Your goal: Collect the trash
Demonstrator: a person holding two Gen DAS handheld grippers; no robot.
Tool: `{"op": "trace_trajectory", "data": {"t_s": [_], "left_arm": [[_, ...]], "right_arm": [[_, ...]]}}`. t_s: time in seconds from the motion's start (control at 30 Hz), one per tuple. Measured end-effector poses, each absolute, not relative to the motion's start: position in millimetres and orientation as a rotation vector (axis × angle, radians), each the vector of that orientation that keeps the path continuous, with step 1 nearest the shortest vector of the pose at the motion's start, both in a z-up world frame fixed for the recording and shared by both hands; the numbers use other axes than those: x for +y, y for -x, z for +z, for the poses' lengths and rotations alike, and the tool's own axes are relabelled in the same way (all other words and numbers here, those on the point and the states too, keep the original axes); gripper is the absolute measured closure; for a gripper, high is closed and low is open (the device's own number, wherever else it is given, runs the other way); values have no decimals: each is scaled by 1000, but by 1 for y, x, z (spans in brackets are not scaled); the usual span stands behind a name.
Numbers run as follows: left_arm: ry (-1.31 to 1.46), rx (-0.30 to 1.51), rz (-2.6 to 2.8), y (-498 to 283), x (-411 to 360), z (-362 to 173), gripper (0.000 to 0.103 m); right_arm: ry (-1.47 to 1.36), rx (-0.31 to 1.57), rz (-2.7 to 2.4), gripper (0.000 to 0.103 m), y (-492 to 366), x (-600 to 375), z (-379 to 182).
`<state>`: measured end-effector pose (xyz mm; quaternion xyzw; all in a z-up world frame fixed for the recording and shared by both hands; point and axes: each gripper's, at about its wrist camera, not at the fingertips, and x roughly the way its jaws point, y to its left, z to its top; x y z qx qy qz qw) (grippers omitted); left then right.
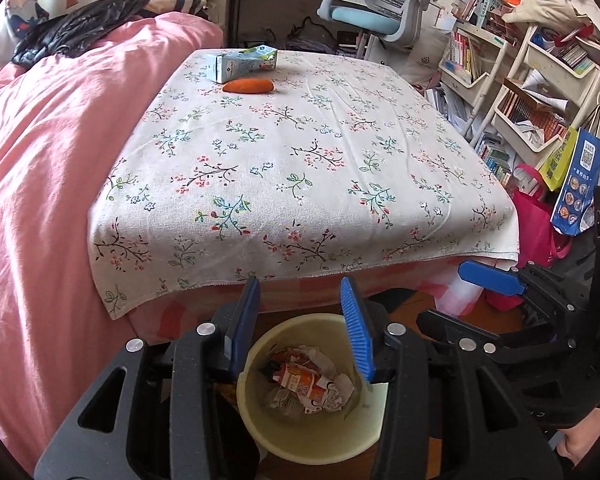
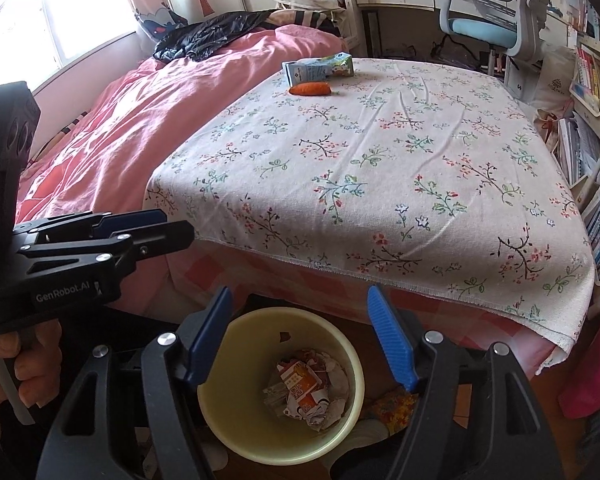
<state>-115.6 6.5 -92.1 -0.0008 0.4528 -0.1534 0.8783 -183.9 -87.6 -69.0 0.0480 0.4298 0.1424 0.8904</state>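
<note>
a pink quilt covers the bed on the left, with a black jacket lying at its far end, and a floral cloth is spread flat over the near right part of the bed. beyond it stand a blue-seated desk chair and, to the right, white book racks. on the floor just below the cloth's near edge sits a pale yellow bin, holding crumpled paper and an orange-and-white wrapper at its bottom. at the far end of the cloth a blue-green carton lies on its side, with a carrot just beside it on the near side. the left gripper hangs over the bin, its blue-padded fingers spread wide with nothing between them. the right gripper hangs above the same bin, likewise wide open and empty.
</note>
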Motion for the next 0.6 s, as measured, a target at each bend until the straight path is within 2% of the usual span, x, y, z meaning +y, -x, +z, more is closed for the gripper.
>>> {"op": "trace_trajectory", "data": {"t_s": [0.6], "left_arm": [[-5, 947, -316, 115, 6, -93, 62]], "right_arm": [[-92, 902, 301, 35, 186, -85, -73]]}}
